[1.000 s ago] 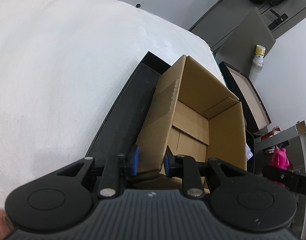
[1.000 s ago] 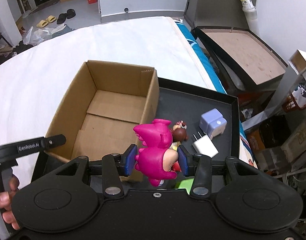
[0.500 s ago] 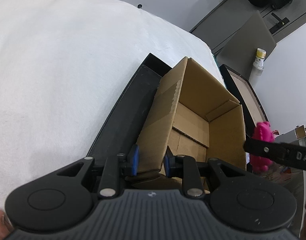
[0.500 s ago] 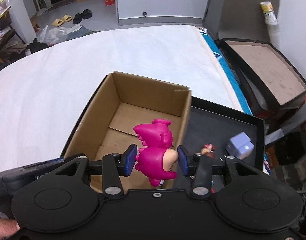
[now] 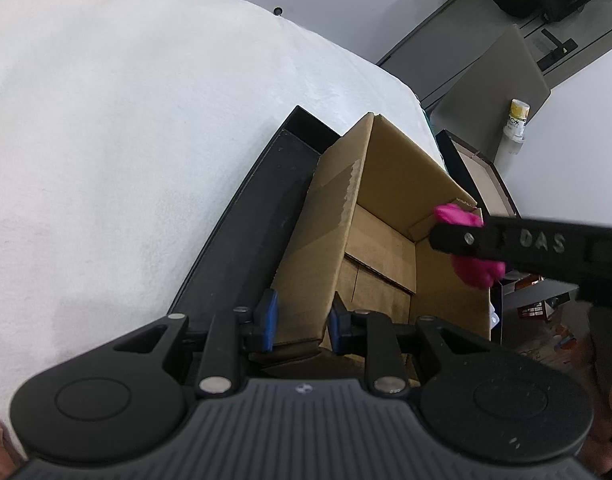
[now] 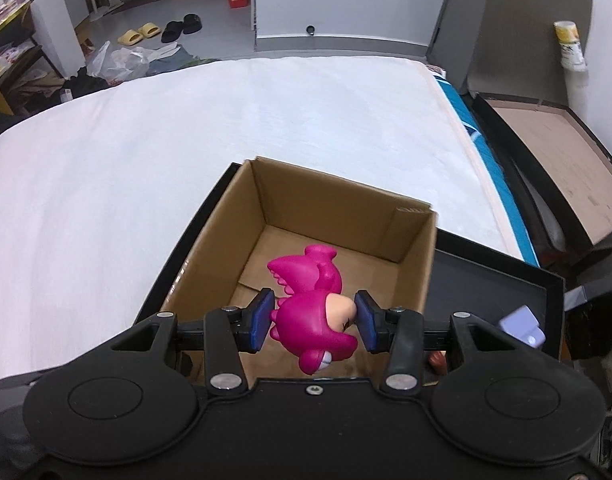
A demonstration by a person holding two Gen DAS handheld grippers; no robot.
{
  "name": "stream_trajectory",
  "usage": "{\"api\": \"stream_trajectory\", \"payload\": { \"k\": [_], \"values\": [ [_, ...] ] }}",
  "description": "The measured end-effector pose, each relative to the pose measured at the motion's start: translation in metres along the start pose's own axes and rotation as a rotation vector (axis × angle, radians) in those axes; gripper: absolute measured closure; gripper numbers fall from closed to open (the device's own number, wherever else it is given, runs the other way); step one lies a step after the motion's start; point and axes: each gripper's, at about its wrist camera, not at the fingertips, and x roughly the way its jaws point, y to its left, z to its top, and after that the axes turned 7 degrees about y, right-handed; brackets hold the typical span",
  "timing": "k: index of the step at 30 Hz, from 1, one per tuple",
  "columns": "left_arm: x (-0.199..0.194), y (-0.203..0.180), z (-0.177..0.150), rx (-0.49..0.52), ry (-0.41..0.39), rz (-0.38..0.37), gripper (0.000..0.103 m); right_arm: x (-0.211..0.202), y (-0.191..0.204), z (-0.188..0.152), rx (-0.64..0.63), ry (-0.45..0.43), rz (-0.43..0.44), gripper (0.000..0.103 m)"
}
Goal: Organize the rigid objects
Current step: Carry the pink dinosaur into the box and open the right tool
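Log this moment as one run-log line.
left gripper: shut on cardboard box wall | right gripper: shut on pink toy, above box opening | toy not released

A glossy magenta toy figure (image 6: 312,312), with a peach-coloured face patch and a finned or crested head, is held on its side above the open cardboard box (image 6: 302,232). It is pinched at its middle between two blue pads (image 6: 262,320), its crest pointing away from the camera. In the left wrist view the toy (image 5: 472,264) is seen partly hidden behind a black bar, over the box's far side. The box (image 5: 338,216) is plain brown, its top open and its floor flaps visible; nothing is seen lying inside it. It stands in a shallow black tray (image 6: 502,280), against the tray's left side. One box wall is gripped between blue pads (image 5: 268,318).
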Motion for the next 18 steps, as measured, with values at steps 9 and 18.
{"api": "stream_trajectory", "payload": {
  "k": [9, 18],
  "values": [
    [-0.001, 0.000, -0.001, -0.005, 0.000, -0.001, 0.079, 0.006, 0.014, 0.019, -0.029, -0.036, 0.011, 0.059],
    [0.000, -0.004, -0.001, 0.006, -0.002, 0.006, 0.079, -0.012, 0.014, 0.018, -0.034, -0.103, 0.031, 0.028]
  ]
}}
